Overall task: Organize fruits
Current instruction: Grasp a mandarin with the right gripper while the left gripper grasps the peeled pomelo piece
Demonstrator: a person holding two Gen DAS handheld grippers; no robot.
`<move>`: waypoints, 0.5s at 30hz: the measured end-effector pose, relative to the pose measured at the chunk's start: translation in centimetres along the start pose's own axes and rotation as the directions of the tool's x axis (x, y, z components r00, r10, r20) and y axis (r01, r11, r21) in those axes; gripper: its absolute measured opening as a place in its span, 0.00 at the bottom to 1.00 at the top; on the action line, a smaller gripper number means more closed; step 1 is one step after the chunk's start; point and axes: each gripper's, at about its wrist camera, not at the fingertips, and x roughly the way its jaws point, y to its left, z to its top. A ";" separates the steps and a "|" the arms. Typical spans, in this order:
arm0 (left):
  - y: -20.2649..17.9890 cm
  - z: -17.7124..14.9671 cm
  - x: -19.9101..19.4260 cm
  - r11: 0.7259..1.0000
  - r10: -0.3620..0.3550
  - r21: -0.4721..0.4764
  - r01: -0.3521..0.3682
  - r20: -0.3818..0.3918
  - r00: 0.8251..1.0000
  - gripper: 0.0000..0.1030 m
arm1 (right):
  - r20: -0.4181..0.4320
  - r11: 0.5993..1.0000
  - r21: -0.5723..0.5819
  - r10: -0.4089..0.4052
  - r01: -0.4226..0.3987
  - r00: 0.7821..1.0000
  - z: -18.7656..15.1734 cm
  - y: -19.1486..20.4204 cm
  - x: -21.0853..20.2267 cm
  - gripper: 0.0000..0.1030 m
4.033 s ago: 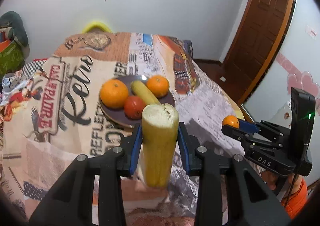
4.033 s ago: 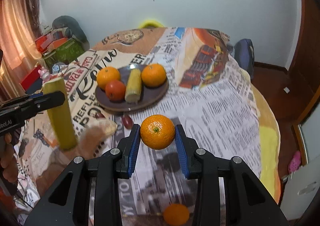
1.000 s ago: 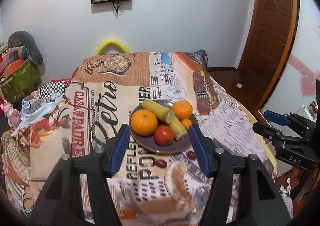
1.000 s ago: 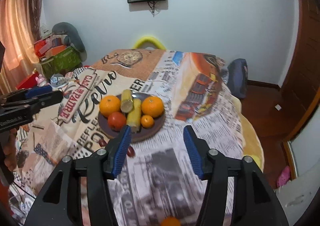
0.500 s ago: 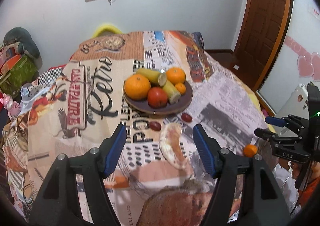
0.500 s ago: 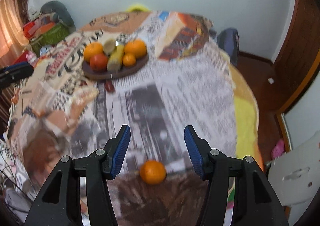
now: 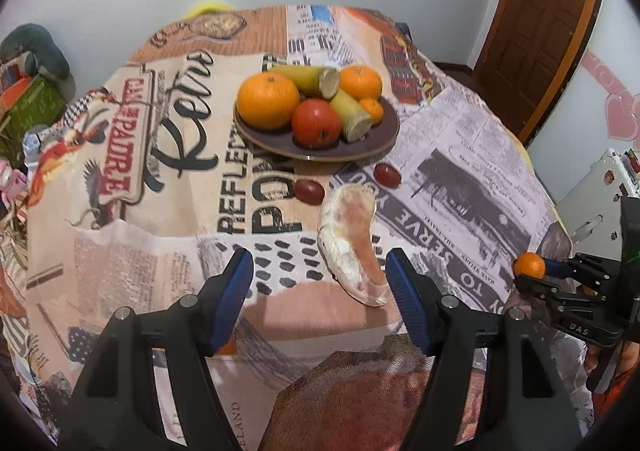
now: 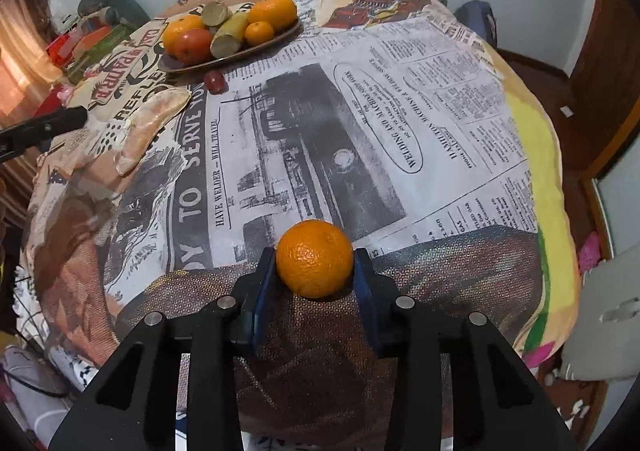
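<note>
A dark plate (image 7: 380, 139) on the printed tablecloth holds oranges, a red tomato (image 7: 316, 123) and two yellow cut pieces. It also shows far left in the right wrist view (image 8: 272, 43). My right gripper (image 8: 315, 271) is shut on a small orange (image 8: 315, 264) at the table's near edge; the orange also shows in the left wrist view (image 7: 529, 265). My left gripper (image 7: 320, 275) is open and empty, just in front of a pale peeled fruit slice (image 7: 352, 243). Two dark red grapes (image 7: 309, 191) lie before the plate.
The cloth (image 8: 360, 131) drapes over the round table's edges. A wooden door (image 7: 536, 23) stands at the right. Boxes and a cushion (image 7: 32, 83) sit on the left. White furniture (image 8: 608, 311) stands near the right gripper.
My right gripper has dropped to the table's near edge and closed on the small orange. My left gripper has come lower and nearer the peeled slice, still open.
</note>
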 end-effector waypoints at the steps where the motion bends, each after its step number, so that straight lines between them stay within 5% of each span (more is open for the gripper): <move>1: 0.0 0.0 0.4 1.000 -0.004 -0.003 0.004 -0.010 1.000 0.66 | 0.002 1.000 -0.002 0.002 -0.002 1.000 0.1 0.1 0.0 0.33; 13: -1.7 1.1 5.7 0.999 0.011 0.044 -0.008 -0.074 0.997 0.66 | 0.072 0.999 -0.005 0.033 -0.033 0.997 3.2 0.7 -0.5 0.33; 15: -2.1 1.2 6.8 0.999 0.001 0.050 0.004 -0.094 0.996 0.59 | 0.074 0.999 -0.006 0.036 -0.036 0.997 3.5 0.7 -0.3 0.33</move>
